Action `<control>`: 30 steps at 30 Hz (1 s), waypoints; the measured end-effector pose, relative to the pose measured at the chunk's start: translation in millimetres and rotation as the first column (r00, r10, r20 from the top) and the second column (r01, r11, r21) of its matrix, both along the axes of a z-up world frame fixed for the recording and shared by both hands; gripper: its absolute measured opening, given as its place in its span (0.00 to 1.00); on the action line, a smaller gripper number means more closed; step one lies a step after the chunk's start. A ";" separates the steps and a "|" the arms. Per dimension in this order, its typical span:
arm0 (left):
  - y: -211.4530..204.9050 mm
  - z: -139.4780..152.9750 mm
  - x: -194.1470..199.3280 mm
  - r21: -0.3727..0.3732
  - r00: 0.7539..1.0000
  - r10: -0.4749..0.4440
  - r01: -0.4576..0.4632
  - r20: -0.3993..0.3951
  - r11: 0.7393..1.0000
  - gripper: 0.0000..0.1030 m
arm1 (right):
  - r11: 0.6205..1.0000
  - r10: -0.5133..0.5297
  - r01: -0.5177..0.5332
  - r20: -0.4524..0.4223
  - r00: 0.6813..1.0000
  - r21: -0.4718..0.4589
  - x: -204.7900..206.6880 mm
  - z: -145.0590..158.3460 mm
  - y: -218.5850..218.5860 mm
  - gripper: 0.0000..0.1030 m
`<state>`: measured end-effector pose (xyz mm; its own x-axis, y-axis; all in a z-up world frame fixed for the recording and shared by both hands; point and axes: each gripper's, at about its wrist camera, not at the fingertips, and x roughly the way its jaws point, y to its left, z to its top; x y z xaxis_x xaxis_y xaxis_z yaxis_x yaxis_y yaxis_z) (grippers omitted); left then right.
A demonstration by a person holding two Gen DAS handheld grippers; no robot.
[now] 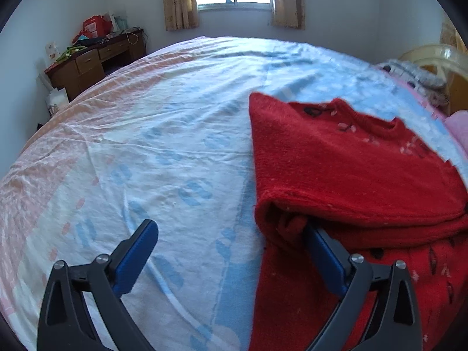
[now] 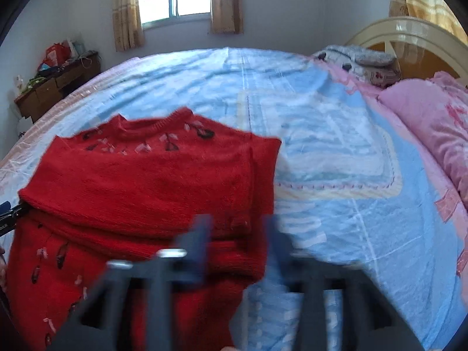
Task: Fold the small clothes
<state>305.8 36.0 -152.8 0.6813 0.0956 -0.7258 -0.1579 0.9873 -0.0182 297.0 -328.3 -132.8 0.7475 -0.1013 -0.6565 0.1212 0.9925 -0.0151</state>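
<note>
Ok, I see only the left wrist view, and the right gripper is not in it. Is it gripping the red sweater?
Observer: No. In the right wrist view the right gripper is open. Its blurred fingers straddle the right edge of the red sweater, one over the knit and one over the bedsheet.
Operator: And is the sleeve on that side folded in?
Observer: It looks so. The sleeve lies as a strip on top of the body along that edge, and no part of it trails onto the bedsheet.
</note>
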 end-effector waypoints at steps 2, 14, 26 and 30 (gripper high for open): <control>6.0 8.6 -9.2 -0.018 0.998 0.030 -0.029 0.047 0.999 0.98 | 0.999 0.013 -0.011 0.034 0.999 -0.051 -3.7 8.4 11.5 0.62; -20.9 0.2 37.9 0.163 1.000 -0.007 0.011 -0.023 0.987 1.00 | 0.991 0.071 -0.076 -0.049 0.996 -0.111 13.4 -27.6 44.7 0.29; -16.3 -0.8 33.1 0.106 0.999 -0.029 0.032 -0.031 0.994 1.00 | 0.990 0.065 -0.070 -0.041 0.997 -0.124 11.1 -28.3 45.8 0.29; -17.0 6.8 19.7 0.069 0.998 -0.051 0.053 -0.024 0.996 1.00 | 0.991 0.061 -0.065 -0.037 0.997 -0.113 6.5 -25.6 42.9 0.41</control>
